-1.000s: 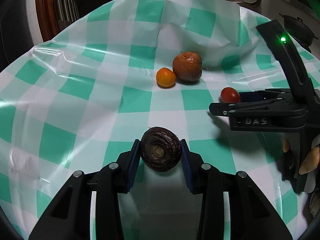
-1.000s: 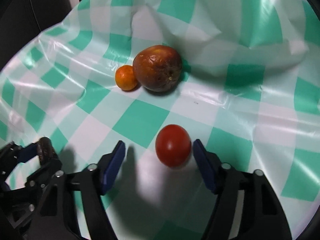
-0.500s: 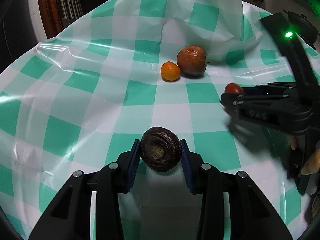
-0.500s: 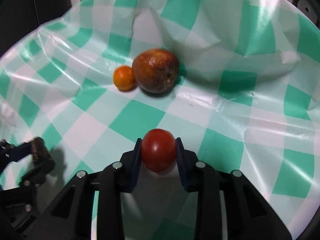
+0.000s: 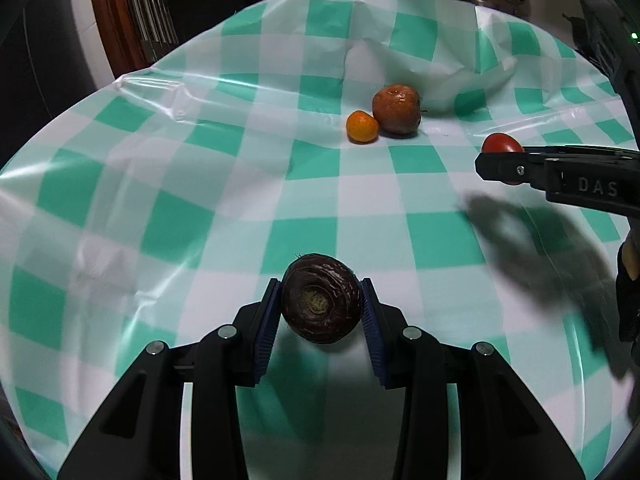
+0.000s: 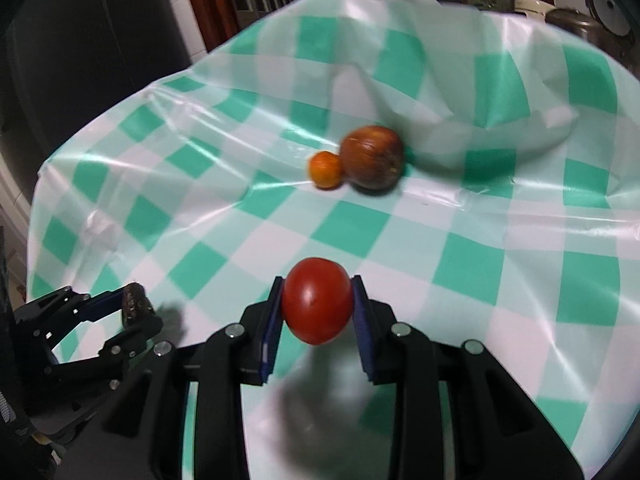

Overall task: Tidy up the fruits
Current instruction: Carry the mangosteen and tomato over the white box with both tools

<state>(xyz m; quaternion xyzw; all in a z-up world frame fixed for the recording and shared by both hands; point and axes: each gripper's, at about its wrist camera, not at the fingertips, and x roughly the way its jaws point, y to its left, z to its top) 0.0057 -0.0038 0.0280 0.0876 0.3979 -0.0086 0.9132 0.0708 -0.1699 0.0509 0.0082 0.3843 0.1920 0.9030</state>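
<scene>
Between your left gripper (image 5: pixel 321 313) pads: dark wrinkled fruit (image 5: pixel 320 298), clamped, lifted off the checked cloth (image 5: pixel 224 200).
Your right gripper (image 6: pixel 317 307): closed on the tomato (image 6: pixel 317 300), raised.
Ahead of both tools: orange (image 5: pixel 362 127) touching brown fruit (image 5: pixel 397 109), resting on cloth.

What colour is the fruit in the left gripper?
Dark brown, nearly black, wrinkled fruit; the left wrist view shows it best.
</scene>
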